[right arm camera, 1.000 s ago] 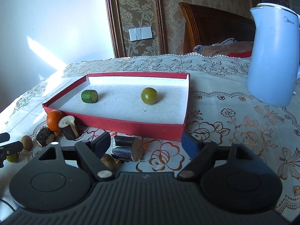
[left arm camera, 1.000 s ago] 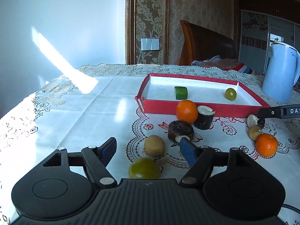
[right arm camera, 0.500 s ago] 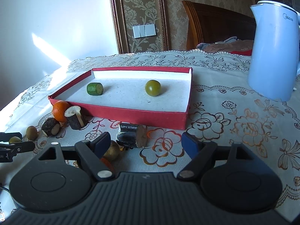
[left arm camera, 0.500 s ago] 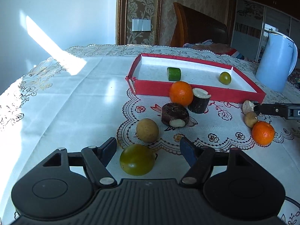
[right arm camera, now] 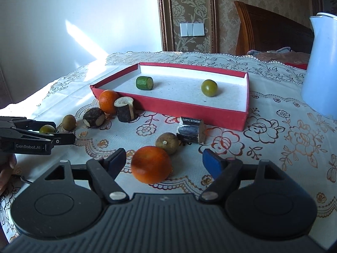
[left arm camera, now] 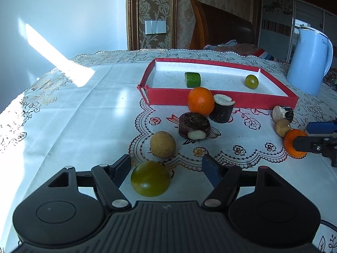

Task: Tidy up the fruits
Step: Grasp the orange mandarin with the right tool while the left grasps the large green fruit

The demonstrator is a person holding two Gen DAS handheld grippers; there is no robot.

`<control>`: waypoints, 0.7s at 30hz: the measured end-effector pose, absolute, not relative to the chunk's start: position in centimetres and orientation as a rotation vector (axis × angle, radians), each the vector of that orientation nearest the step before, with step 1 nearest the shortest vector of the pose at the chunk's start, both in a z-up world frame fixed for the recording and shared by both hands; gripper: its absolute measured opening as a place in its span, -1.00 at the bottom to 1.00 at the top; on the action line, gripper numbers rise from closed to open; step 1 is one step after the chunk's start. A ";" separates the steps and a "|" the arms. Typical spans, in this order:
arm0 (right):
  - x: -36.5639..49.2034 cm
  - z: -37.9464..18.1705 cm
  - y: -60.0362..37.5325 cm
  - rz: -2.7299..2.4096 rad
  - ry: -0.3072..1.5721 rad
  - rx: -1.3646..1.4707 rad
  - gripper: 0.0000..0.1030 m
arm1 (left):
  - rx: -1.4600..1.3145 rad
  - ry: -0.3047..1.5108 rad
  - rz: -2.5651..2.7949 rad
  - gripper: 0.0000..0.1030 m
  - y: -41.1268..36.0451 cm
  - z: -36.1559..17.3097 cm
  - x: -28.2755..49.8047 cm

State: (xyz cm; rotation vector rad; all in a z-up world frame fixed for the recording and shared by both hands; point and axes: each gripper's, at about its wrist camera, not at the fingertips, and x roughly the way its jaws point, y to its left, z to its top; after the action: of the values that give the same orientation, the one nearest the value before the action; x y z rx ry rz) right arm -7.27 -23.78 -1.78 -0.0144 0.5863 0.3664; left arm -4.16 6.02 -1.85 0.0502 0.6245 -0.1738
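1. On the left of the bench [left arm camera: 63, 109], the left tongs [left arm camera: 166, 168] stand wide with a green fruit [left arm camera: 150, 178] between the jaws; no pad presses it, and it sits closer to the left pad.
2. Just beyond it lie a brown round fruit [left arm camera: 162, 144], two dark cut pieces and an orange [left arm camera: 200, 101] against the wall of the red tray [left arm camera: 221, 101], which already holds a green cut piece [left arm camera: 192, 79] and a green fruit.
3. Farther right, the right tongs [right arm camera: 164, 161] are closing around a second orange [right arm camera: 151, 164], which rests on the cloth between the pads, not yet gripped.
4. The step in hand looks like a double pickup, one fruit per hand.
5. Next, each pair must shut squarely on its round fruit, which could roll, then lift and carry it over the tray wall.
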 end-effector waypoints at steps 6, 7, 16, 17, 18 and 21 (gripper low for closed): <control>-6.9 -2.4 -22.7 0.374 0.615 -0.051 0.15 | 0.050 0.624 -0.174 0.44 6.0 -1.8 -4.2; -6.8 -2.5 -22.7 0.373 0.623 -0.048 0.12 | 0.050 0.624 -0.174 0.44 6.0 -1.8 -4.2; -6.7 -2.8 -22.6 0.362 0.627 -0.054 0.12 | 0.054 0.619 -0.185 0.44 5.9 -1.8 -4.3; -6.6 -2.8 -22.6 0.360 0.628 -0.054 0.09 | 0.056 0.618 -0.191 0.44 5.9 -1.8 -4.3; -6.6 -2.8 -22.6 0.360 0.628 -0.052 0.09 | 0.060 0.618 -0.195 0.44 5.8 -1.8 -4.4; -6.6 -2.9 -22.6 0.353 0.625 -0.056 0.02 | 0.077 0.611 -0.202 0.44 5.5 -1.9 -4.5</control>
State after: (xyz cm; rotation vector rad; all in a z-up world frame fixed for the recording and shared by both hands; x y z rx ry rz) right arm -6.62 -22.57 -2.85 -0.0564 0.6254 0.3531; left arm -4.49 5.55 -1.86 0.0767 0.6109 -0.2021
